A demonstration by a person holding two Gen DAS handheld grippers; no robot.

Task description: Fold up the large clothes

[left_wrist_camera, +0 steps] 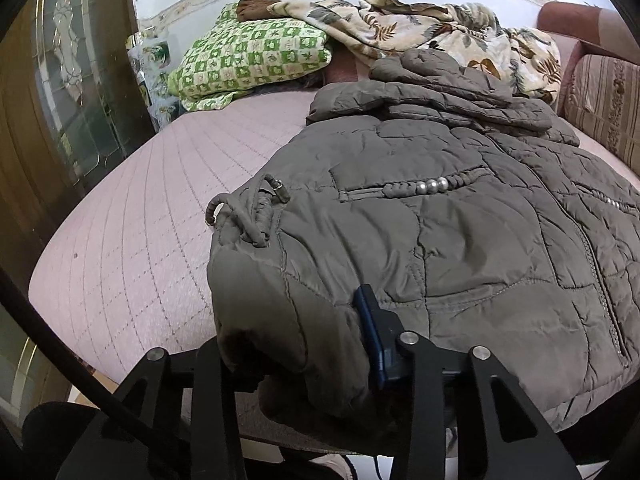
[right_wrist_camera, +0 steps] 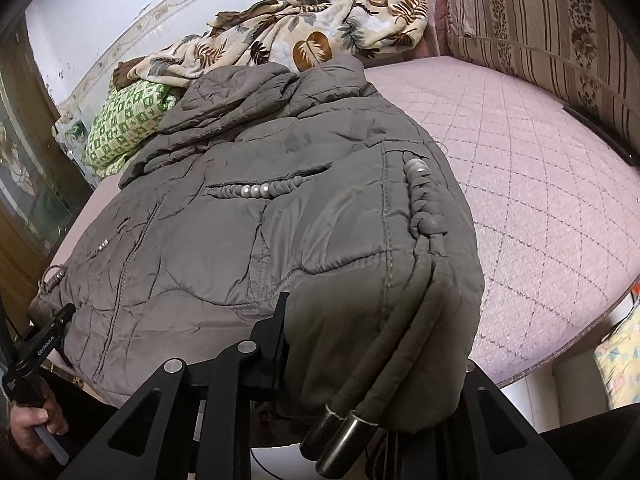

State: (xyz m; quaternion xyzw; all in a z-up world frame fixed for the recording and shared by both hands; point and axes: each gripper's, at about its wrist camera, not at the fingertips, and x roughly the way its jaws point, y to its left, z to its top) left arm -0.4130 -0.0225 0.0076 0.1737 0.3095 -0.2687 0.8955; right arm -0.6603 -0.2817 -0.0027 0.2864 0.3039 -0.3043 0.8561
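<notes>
A grey-brown quilted padded jacket [left_wrist_camera: 460,208] lies spread on the pink quilted bed [left_wrist_camera: 140,216], with its hood toward the far wall. My left gripper [left_wrist_camera: 292,344] is shut on the jacket's near left hem corner; padded fabric bulges between the fingers and hides the left one. My right gripper [right_wrist_camera: 372,344] is shut on the near right hem corner of the jacket [right_wrist_camera: 280,208], with two metal-tipped drawcords [right_wrist_camera: 340,436] hanging down in front. The left gripper also shows at the far left of the right wrist view [right_wrist_camera: 48,332], held by a hand.
A green checked pillow [left_wrist_camera: 248,60] and a crumpled leaf-print blanket [left_wrist_camera: 420,28] lie at the bed's far end. A striped cushion [right_wrist_camera: 552,32] lines the right side. A glass-panelled door [left_wrist_camera: 68,92] stands at the left. The bed [right_wrist_camera: 540,208] edge is close to me.
</notes>
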